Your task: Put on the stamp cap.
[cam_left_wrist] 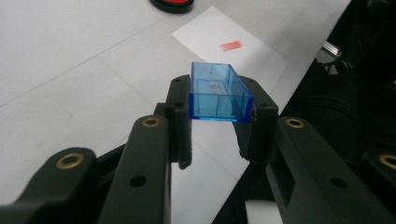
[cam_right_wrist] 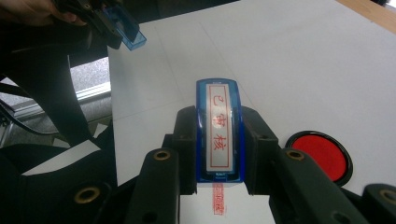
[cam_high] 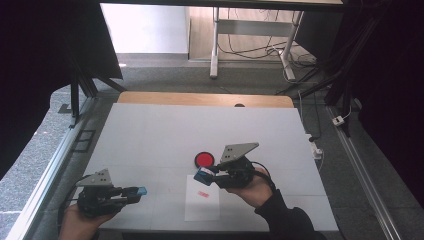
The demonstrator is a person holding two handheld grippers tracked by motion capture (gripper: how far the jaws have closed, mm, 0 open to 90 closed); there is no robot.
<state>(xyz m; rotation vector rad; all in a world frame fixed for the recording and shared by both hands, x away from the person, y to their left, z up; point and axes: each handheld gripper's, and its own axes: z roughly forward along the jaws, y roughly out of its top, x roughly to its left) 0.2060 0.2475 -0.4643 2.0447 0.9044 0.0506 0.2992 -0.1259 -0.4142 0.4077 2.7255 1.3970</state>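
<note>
Left gripper (cam_high: 134, 191), near left: your jaws clamp the blue cap (cam_left_wrist: 218, 93), open side facing the sheet.

Right gripper (cam_high: 206, 173), right of the cap: jaws clamp the stamp (cam_right_wrist: 219, 130), long axis along the jaws, face up.

Sheet (cam_high: 202, 206) under the stamp, red print (cam_high: 202, 194) on it.

Ink pad (cam_high: 204, 159) just beyond.

White table (cam_high: 150, 135); wooden far edge, floor and cables beyond.

The worktop (cam_high: 150, 135) is white with a tan wooden far edge. A white paper sheet (cam_high: 202, 205) carries a red rectangular print (cam_high: 202, 193). The ink pad (cam_high: 204, 159) is red in a black rim. The stamp (cam_right_wrist: 219, 135) is blue, its pale face bearing red characters inside a red border. The cap (cam_left_wrist: 217, 92) is clear blue. The fingers (cam_left_wrist: 180, 119) are black with brass-coloured rivets.
</note>
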